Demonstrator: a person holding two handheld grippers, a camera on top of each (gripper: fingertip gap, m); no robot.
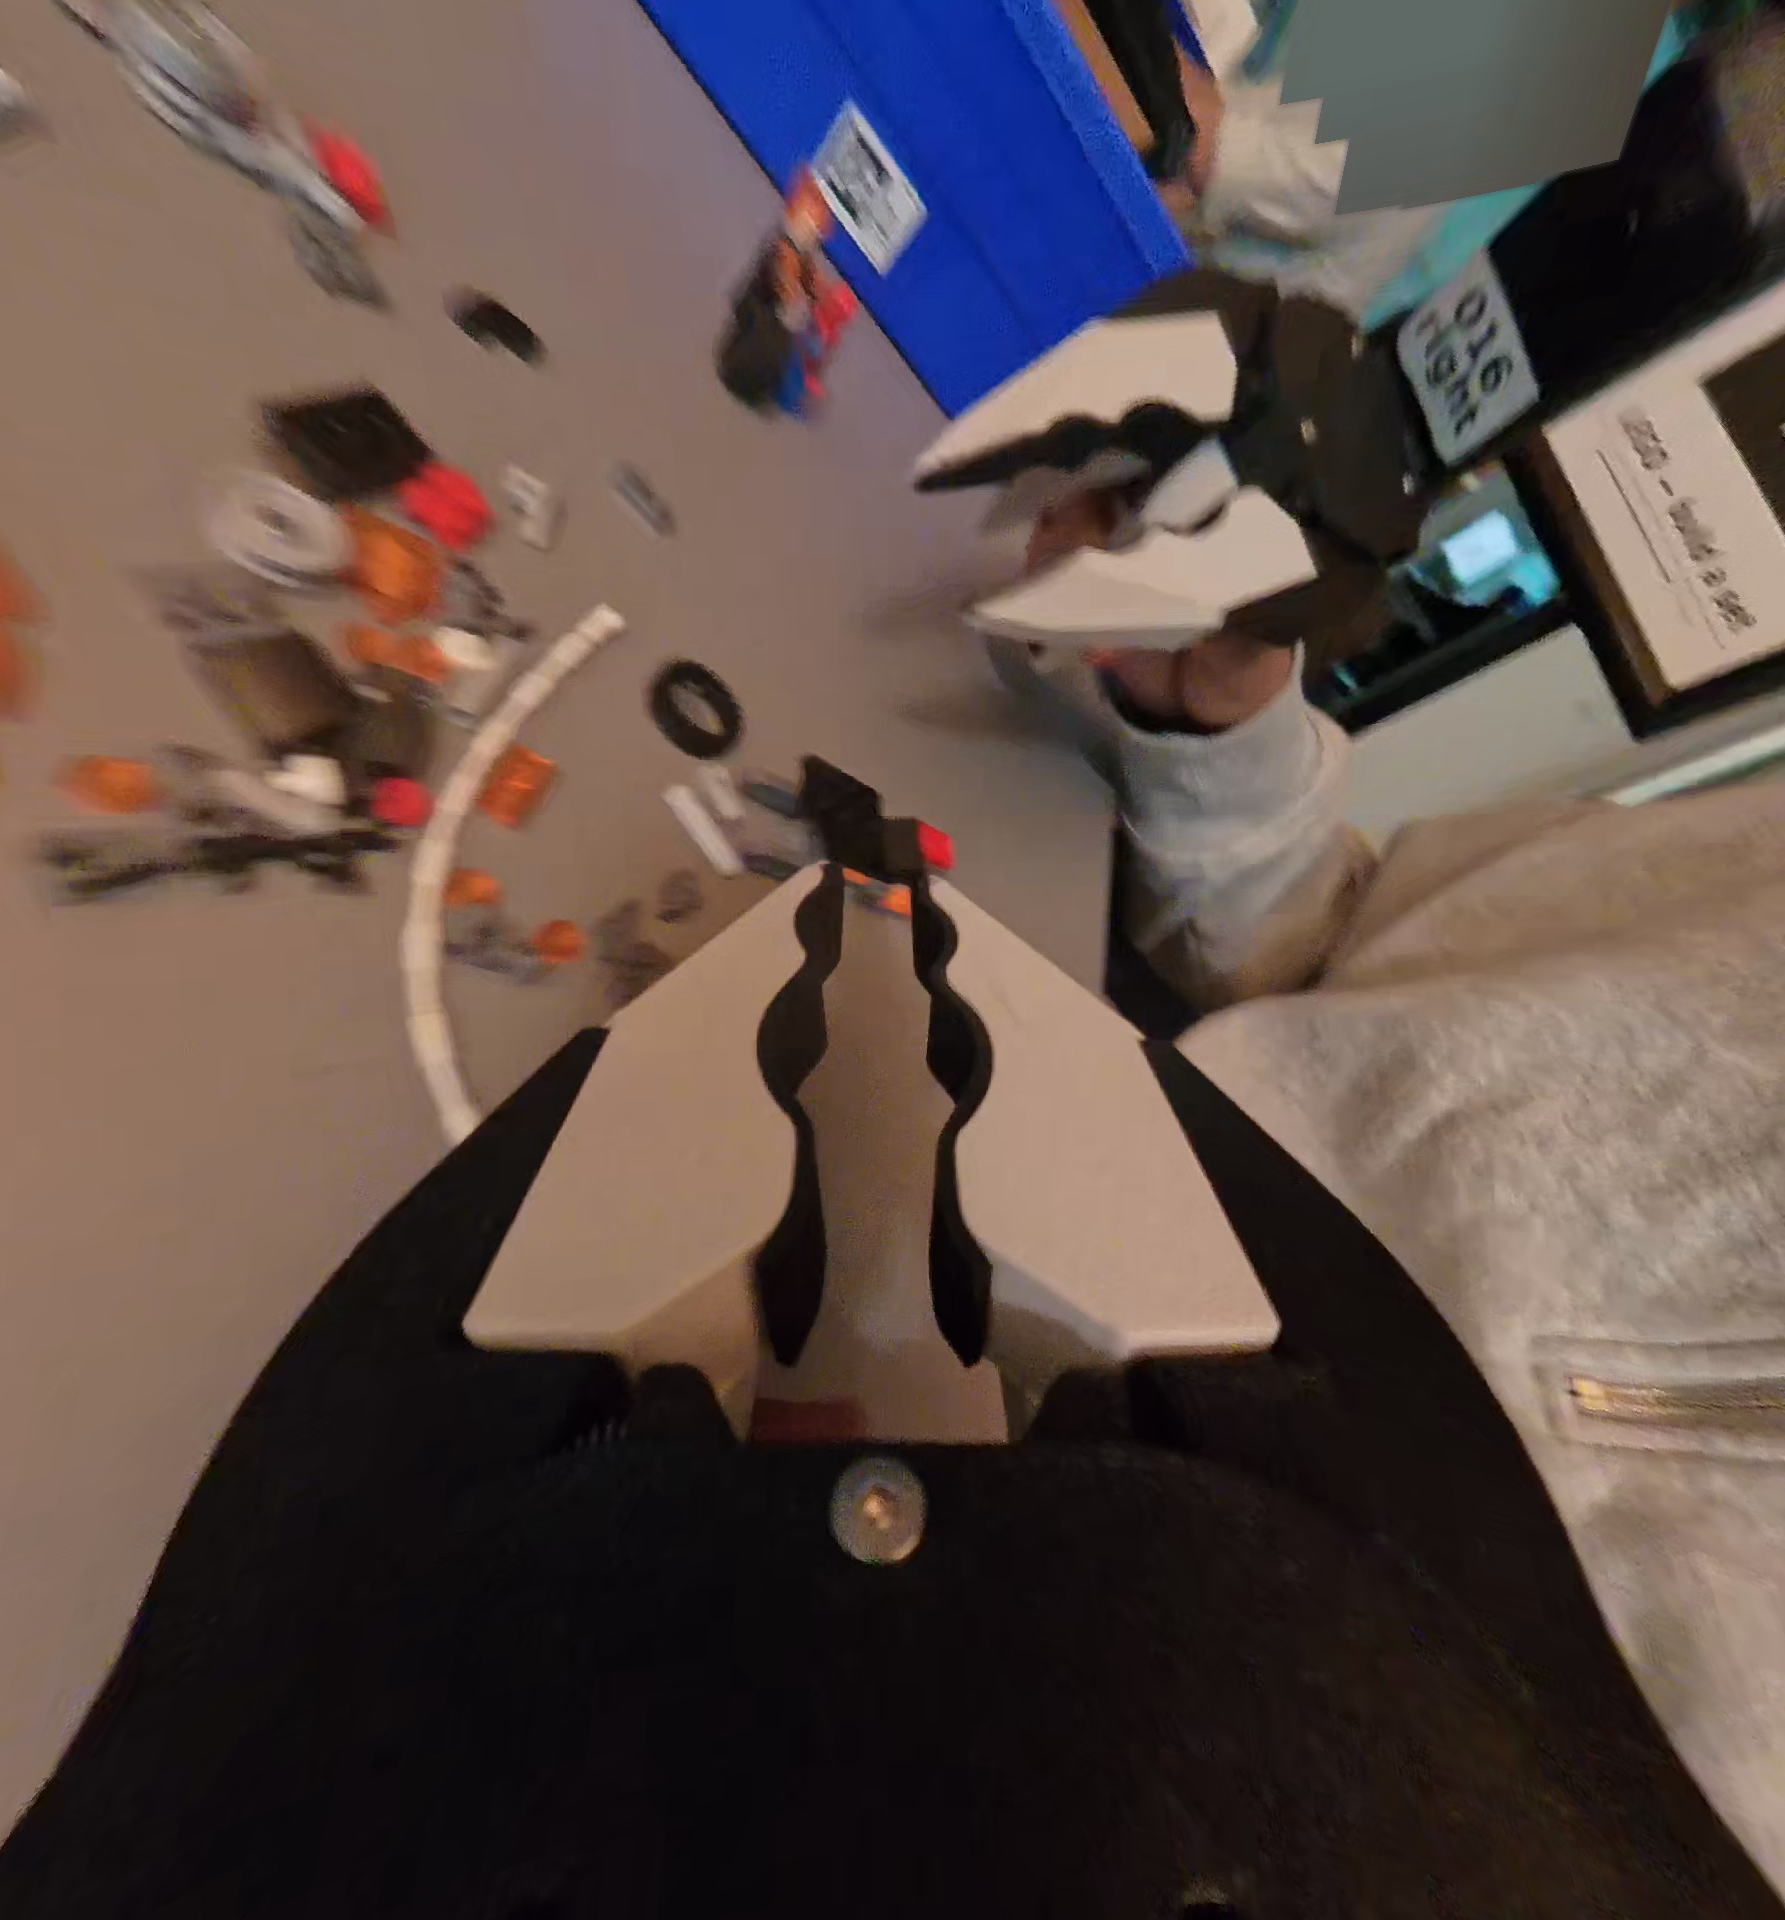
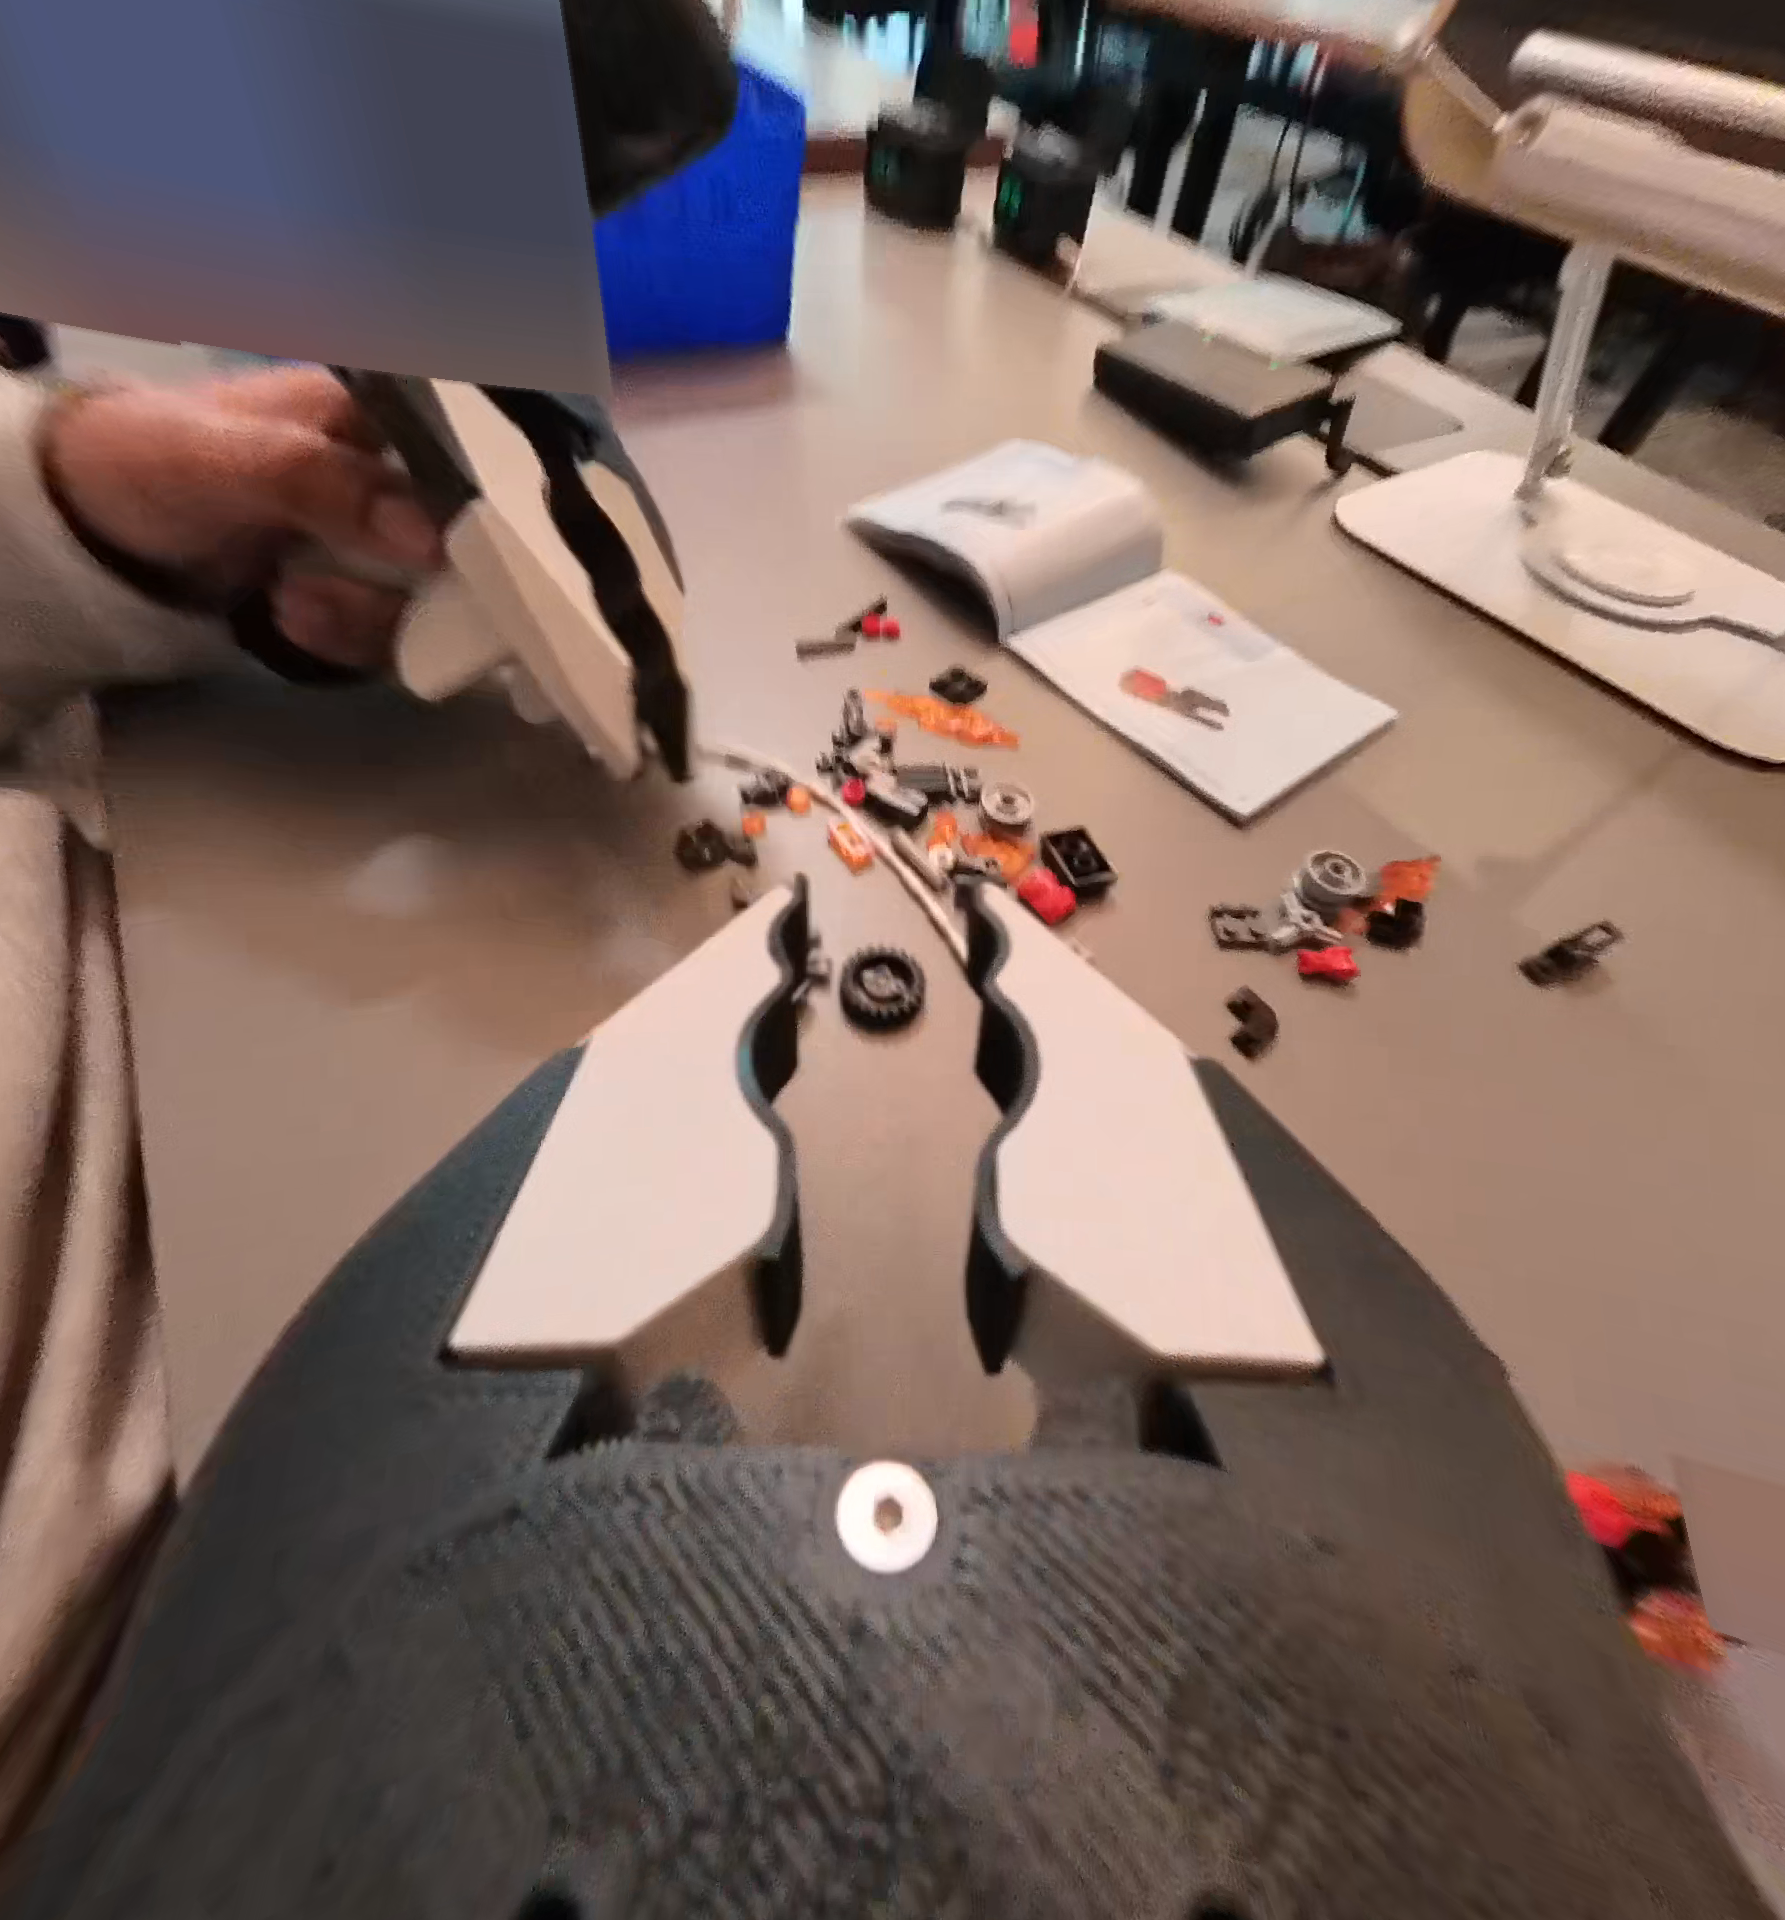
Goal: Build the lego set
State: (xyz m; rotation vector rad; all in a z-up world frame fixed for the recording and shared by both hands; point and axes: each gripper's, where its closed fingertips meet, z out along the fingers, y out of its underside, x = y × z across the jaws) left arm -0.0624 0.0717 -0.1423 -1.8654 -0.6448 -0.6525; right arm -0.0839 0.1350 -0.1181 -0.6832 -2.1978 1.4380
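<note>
Loose lego pieces [image 2: 929,800] in black, orange, red and grey lie scattered on the grey table [image 2: 1075,1195]. My left gripper [image 1: 872,878] is shut on a small black lego piece with a red end [image 1: 862,821], just above the table. It also shows in the right wrist view [image 2: 659,764], tips down near the pile. My right gripper [image 2: 883,904] is open and empty, held above a black tyre [image 2: 882,987] that shows between its fingers. It shows at the upper right of the left wrist view [image 1: 955,551]. A white flexible tube [image 1: 472,831] curves through the pieces.
An open instruction booklet [image 2: 1179,686] lies behind the pieces. A blue box [image 2: 701,239] stands at the back left. A white stand base [image 2: 1594,603] and a black device [image 2: 1210,384] sit at the back right. The person's beige sleeve [image 1: 1542,1143] is close by.
</note>
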